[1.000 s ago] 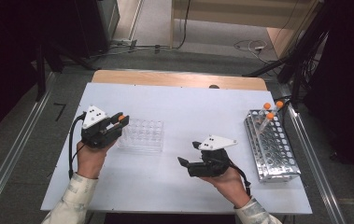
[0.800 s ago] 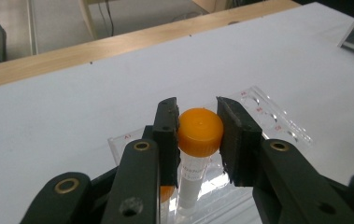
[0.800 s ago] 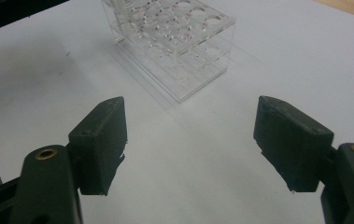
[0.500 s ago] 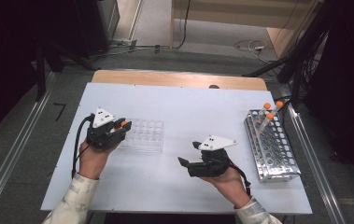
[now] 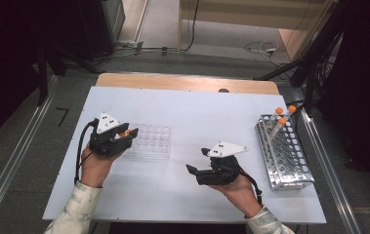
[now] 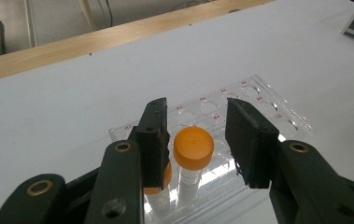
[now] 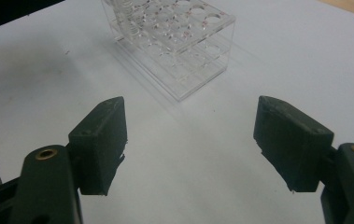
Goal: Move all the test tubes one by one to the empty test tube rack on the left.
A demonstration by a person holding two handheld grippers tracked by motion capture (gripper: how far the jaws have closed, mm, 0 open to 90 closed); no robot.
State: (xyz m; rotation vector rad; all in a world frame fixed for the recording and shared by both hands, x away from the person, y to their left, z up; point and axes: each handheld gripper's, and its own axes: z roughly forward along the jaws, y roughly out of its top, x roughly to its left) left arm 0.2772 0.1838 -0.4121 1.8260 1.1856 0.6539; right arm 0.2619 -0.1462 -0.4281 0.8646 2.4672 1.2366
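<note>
Two orange-capped tubes [image 6: 193,154] stand in the clear rack [image 5: 151,142] on the bench [image 5: 192,112], between the left gripper [image 6: 198,140], whose jaws have just been opening off them. Three more tubes [image 5: 281,117] sit in the metal rack [image 5: 285,156]. The right gripper [image 7: 191,140] hangs wide, empty. Red well labels are too small to read.

I work at a lab bench, white rectangular tabletop [image 5: 182,195] with a pale wooden far edge, clear plastic tube rack [image 5: 148,141] holding orange-capped sample tubes [image 6: 192,154], perforated metal tube rack [image 5: 282,156] at my right, black cables [image 5: 265,48] trailing over grey floor behind
</note>
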